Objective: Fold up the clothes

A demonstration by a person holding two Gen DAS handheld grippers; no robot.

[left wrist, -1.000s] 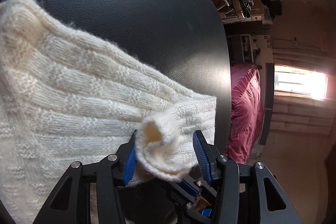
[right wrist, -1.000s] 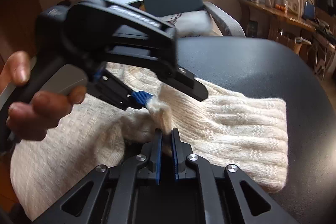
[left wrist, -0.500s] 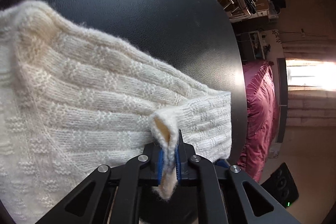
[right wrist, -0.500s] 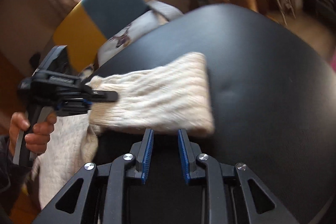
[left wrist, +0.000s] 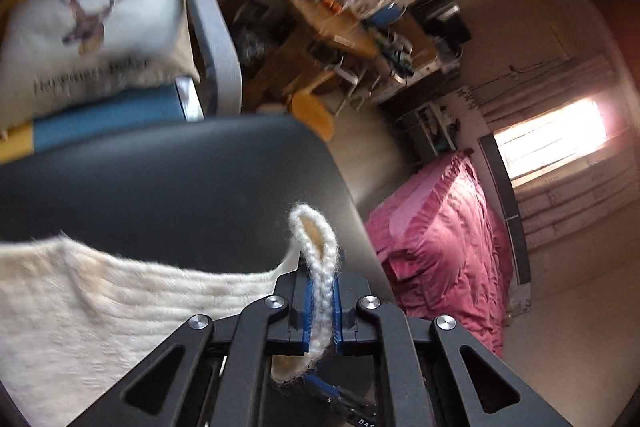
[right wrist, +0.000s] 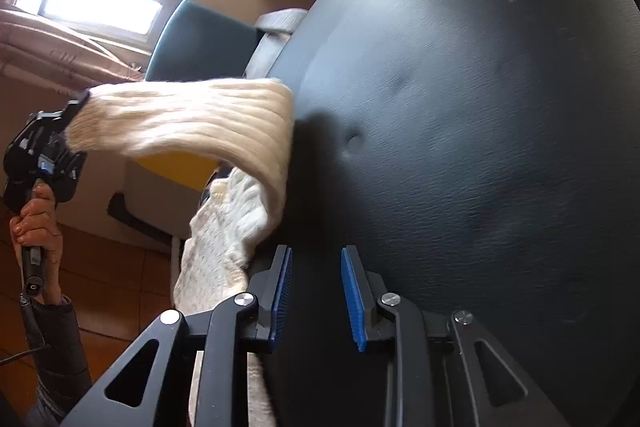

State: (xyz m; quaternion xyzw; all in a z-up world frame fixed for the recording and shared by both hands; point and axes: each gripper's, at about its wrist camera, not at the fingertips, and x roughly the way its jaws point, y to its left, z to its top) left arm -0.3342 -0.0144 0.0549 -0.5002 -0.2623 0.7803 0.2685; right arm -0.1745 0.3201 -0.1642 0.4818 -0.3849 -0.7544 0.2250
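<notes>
Jaws pressed together on a doubled fold of knit: the left gripper (left wrist: pixel 320 301), a black frame with ribbed blue pads, pinches the cuff-like edge of the cream, fuzzy, rib-knitted wool garment (left wrist: pixel 100 311), whose loop stands upright above the fingertips while a short tail hangs below them. Jaws spread with nothing between them: the right gripper (right wrist: pixel 316 297), of the same black-and-blue build, hovers over the black, rounded, grained-leather table top (right wrist: pixel 460 127), its left finger just beside the knit. The garment lies at the table's near-left edge, one part lifted and stretched taut in the air, the rest drooping over the rim (its chunky vertical ribs are clearest in the right wrist view). Only the right wrist view shows the left gripper from outside (right wrist: pixel 40 155), gripped by the person's hand (right wrist: pixel 36 223) in a dark sleeve, with the lifted knit stretched from its tip to the table edge, a bright window behind and a reddish tiled floor (right wrist: pixel 112 275) below. Only the left wrist view shows the white cushion printed with a deer and script (left wrist: pixel 88 39) resting on the blue-and-yellow armchair (left wrist: pixel 120 107), the pink quilted bedspread (left wrist: pixel 440 247) and a cluttered wooden desk (left wrist: pixel 340 23), blurred.
</notes>
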